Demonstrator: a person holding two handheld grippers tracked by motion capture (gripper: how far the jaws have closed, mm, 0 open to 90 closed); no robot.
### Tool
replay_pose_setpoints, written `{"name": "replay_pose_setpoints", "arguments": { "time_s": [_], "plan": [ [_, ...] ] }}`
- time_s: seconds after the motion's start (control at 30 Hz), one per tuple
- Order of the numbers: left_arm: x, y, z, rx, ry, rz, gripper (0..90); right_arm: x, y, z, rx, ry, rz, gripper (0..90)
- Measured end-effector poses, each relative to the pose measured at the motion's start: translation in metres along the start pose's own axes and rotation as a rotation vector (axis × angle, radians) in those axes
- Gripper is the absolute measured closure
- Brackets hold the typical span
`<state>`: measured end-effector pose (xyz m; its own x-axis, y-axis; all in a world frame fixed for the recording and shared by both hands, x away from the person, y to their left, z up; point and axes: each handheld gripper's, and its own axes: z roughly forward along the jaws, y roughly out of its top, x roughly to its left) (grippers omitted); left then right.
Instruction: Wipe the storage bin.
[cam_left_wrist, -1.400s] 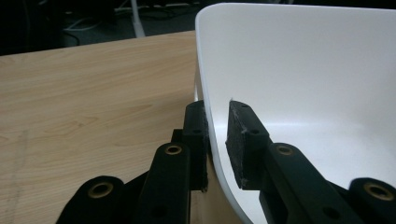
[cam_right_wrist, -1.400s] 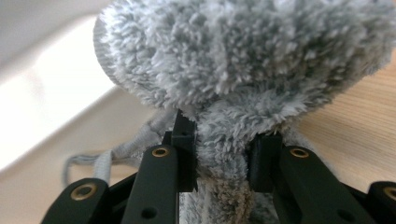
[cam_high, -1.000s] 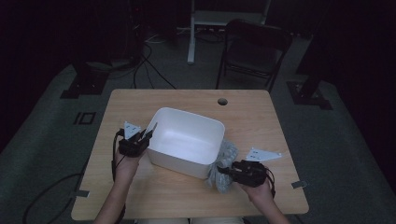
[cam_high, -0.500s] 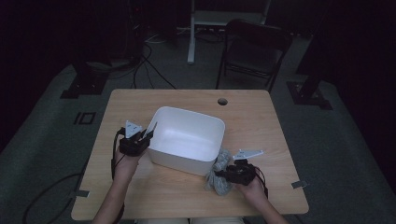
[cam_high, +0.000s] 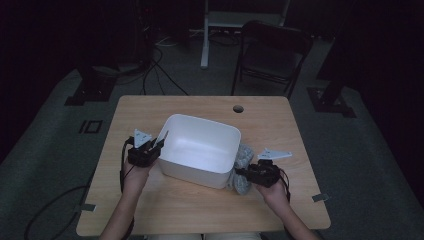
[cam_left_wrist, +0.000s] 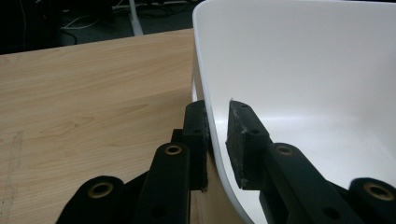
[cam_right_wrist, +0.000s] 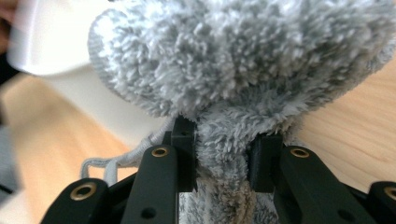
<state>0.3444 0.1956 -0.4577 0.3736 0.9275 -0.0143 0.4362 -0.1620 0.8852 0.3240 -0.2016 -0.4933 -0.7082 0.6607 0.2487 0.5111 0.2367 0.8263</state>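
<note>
A white plastic tub (cam_high: 196, 171) stands in the middle of the wooden table (cam_high: 175, 210). My left gripper (cam_high: 161, 140) holds the tub's left rim. In the left gripper view my left gripper (cam_left_wrist: 217, 131) has one pad outside the wall and one inside the tub (cam_left_wrist: 303, 70). A grey fluffy cloth (cam_high: 243, 156) lies bunched against the tub's right side. My right gripper (cam_high: 242, 174) is shut on its lower part. In the right gripper view, my right gripper (cam_right_wrist: 224, 158) pinches a fold of the cloth (cam_right_wrist: 243, 60), and the tub (cam_right_wrist: 56, 42) is blurred behind.
A round cable hole (cam_high: 238, 108) sits near the table's far edge. A dark chair (cam_high: 272, 55) stands on the floor beyond the table, with cables (cam_high: 155, 65) to its left. Bare wood (cam_left_wrist: 93, 93) lies left of the tub.
My right gripper has shifted left toward the tub with the grey cloth in its grip, and the cloth has bunched closer to the tub's wall. The left gripper has stayed on the rim.
</note>
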Motion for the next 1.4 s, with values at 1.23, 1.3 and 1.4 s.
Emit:
{"name": "replay_pose_setpoints", "arguments": {
  "time_s": [1.23,1.3,1.4],
  "plan": [
    [-0.003,0.001,0.002,-0.002,-0.002,-0.004,77.8,-0.036,-0.018,0.038,0.041,-0.114,0.107,69.5],
    [-0.003,0.001,0.003,-0.002,0.002,-0.009,77.8,-0.04,-0.017,0.04,0.045,-0.103,0.128,69.5],
    [-0.003,0.001,0.003,-0.005,-0.003,-0.011,77.5,-0.04,-0.009,0.032,-0.001,-0.105,0.12,69.4]
  ]
}}
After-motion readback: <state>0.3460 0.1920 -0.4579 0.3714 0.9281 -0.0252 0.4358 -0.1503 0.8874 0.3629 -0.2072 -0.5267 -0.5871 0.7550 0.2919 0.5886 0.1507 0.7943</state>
